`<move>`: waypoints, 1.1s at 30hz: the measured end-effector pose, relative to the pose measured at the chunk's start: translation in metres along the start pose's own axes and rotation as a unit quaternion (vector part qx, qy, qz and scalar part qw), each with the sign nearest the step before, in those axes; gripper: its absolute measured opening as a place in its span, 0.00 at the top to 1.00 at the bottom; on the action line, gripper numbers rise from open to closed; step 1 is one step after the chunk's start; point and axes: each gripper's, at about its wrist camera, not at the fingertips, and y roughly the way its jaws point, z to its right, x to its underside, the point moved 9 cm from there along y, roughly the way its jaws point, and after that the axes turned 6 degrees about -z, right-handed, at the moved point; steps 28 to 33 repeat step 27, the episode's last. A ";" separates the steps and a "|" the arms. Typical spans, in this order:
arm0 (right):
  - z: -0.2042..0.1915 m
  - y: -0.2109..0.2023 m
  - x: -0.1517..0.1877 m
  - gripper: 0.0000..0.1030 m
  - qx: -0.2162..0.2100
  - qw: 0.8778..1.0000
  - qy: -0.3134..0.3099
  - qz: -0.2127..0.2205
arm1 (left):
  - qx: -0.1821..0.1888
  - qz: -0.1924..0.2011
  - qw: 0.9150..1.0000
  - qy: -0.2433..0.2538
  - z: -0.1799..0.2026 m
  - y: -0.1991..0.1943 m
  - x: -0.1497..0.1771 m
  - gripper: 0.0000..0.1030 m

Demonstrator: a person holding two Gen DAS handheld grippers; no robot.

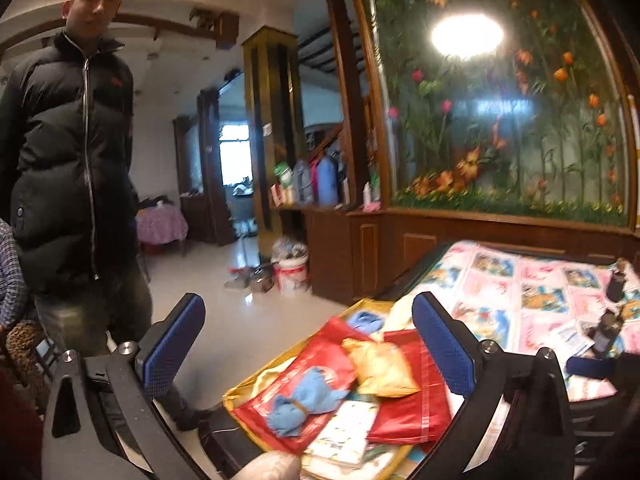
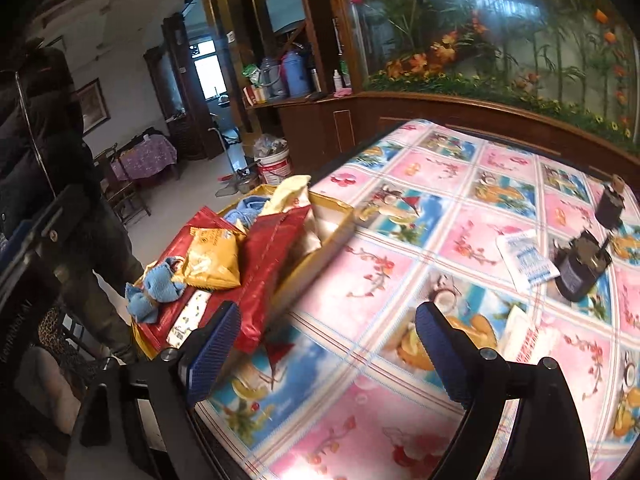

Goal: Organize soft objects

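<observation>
My left gripper (image 1: 308,344) spread, empty | right gripper (image 2: 328,350) likewise (over tablecloth) | yellow pouch (image 1: 380,368), blue cloth (image 1: 308,400) heaped in gold box (image 2: 340,216) | risk: overfull heap slides off when nudged

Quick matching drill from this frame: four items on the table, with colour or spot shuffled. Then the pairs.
Things:
1. knotted cloth
2. crinkled snack pouch
3. dark jar
4. white leaflet

Descriptions:
A. yellow, lying on the red bags
B. blue, at the near end of the gold box
C. flat on the tablecloth, beside the jar
D. out on the tablecloth, away from the box

Pairs: 1-B, 2-A, 3-D, 4-C
</observation>
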 end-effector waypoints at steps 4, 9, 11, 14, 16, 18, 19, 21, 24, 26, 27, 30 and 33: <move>0.009 -0.007 0.017 0.12 0.020 1.000 0.003 -0.007 | 0.037 -0.034 0.999 0.007 0.015 0.003 0.005 0.00; 0.005 -0.008 0.037 0.12 0.029 0.999 -0.021 -0.015 | 0.066 -0.091 0.993 -0.016 0.023 0.011 0.011 0.00; 0.000 -0.008 0.041 0.12 0.031 0.999 -0.034 -0.017 | 0.065 -0.106 0.992 -0.018 0.029 0.012 0.014 0.00; -0.008 -0.006 0.046 0.12 0.033 0.998 -0.053 -0.020 | 0.056 -0.123 0.991 -0.008 0.038 0.010 0.025 0.00; -0.013 -0.003 0.049 0.12 0.033 0.997 -0.064 -0.024 | 0.057 -0.134 0.989 -0.007 0.041 0.011 0.029 0.00; -0.015 0.000 0.051 0.11 0.031 0.997 -0.069 -0.027 | 0.056 -0.140 0.989 -0.007 0.041 0.012 0.033 0.00; -0.016 0.002 0.051 0.11 0.030 0.997 -0.071 -0.029 | 0.054 -0.143 0.988 -0.008 0.040 0.013 0.035 0.00; -0.016 0.005 0.052 0.11 0.031 0.996 -0.071 -0.033 | 0.047 -0.149 0.988 -0.007 0.038 0.016 0.039 0.00; -0.012 0.009 0.052 0.11 0.031 0.997 -0.064 -0.037 | 0.036 -0.164 0.986 -0.004 0.034 0.020 0.045 0.00; -0.009 0.012 0.051 0.11 0.031 0.997 -0.058 -0.040 | 0.028 -0.169 0.985 -0.006 0.031 0.023 0.048 0.00; -0.007 0.013 0.051 0.11 0.031 0.997 -0.054 -0.042 | 0.024 -0.173 0.985 -0.006 0.030 0.026 0.049 0.00; -0.007 0.013 0.051 0.11 0.031 0.997 -0.054 -0.042 | 0.024 -0.173 0.985 -0.006 0.030 0.026 0.049 0.00; -0.007 0.013 0.051 0.11 0.031 0.997 -0.054 -0.042 | 0.024 -0.173 0.985 -0.006 0.030 0.026 0.049 0.00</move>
